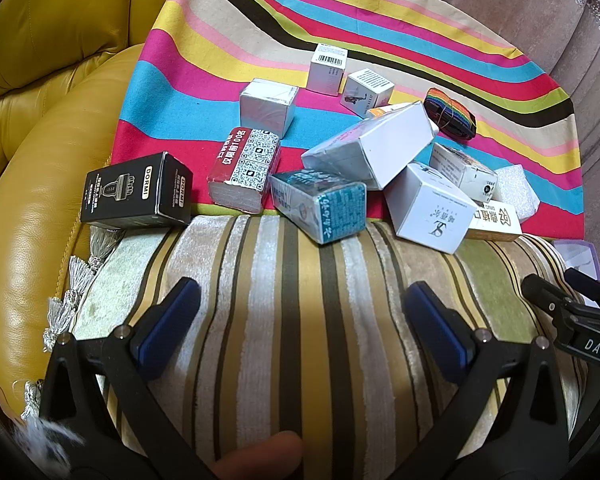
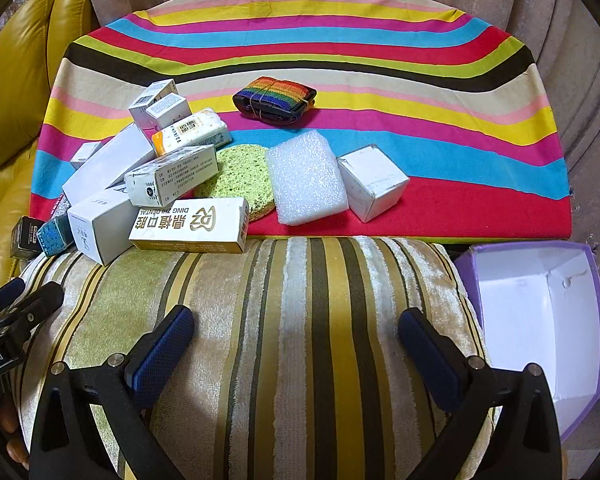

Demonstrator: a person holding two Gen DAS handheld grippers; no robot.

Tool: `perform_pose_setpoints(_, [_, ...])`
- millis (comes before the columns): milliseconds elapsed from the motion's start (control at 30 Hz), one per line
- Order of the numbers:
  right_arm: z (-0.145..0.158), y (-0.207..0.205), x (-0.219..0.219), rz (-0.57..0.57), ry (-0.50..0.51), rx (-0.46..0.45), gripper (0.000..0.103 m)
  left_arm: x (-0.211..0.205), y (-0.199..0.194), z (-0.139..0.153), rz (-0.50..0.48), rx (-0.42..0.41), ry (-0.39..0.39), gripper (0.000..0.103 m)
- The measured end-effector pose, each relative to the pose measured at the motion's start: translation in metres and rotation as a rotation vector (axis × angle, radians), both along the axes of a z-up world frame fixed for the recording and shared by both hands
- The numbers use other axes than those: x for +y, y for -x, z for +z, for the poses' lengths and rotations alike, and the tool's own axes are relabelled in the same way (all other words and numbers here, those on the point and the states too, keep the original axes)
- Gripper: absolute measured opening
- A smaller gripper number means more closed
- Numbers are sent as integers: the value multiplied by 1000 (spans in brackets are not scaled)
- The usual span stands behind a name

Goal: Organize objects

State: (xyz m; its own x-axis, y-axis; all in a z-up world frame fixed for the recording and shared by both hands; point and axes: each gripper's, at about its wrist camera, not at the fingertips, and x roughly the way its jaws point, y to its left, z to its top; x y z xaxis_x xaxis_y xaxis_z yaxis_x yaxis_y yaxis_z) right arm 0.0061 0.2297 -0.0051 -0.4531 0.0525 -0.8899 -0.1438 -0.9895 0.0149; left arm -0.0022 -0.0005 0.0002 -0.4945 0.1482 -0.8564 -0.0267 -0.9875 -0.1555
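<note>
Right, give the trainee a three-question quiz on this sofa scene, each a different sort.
1. True or false: the purple-edged box already holds several items.
2. Which lies directly between the green sponge and the small white cube box? A) rainbow strap bundle B) white foam block C) Ding Zhi Dental box
3. Fill in: both the left gripper and right gripper are ____ and hold nothing.

Key: 1 false, its visible interior is empty; 2 B; 3 open.
</note>
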Motion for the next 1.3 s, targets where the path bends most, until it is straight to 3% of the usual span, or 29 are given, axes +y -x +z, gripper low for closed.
perform_pose_setpoints(1300, [-2,0,-2,-1,-13,9,103,-2,-1,2,-1,-11,-18,103])
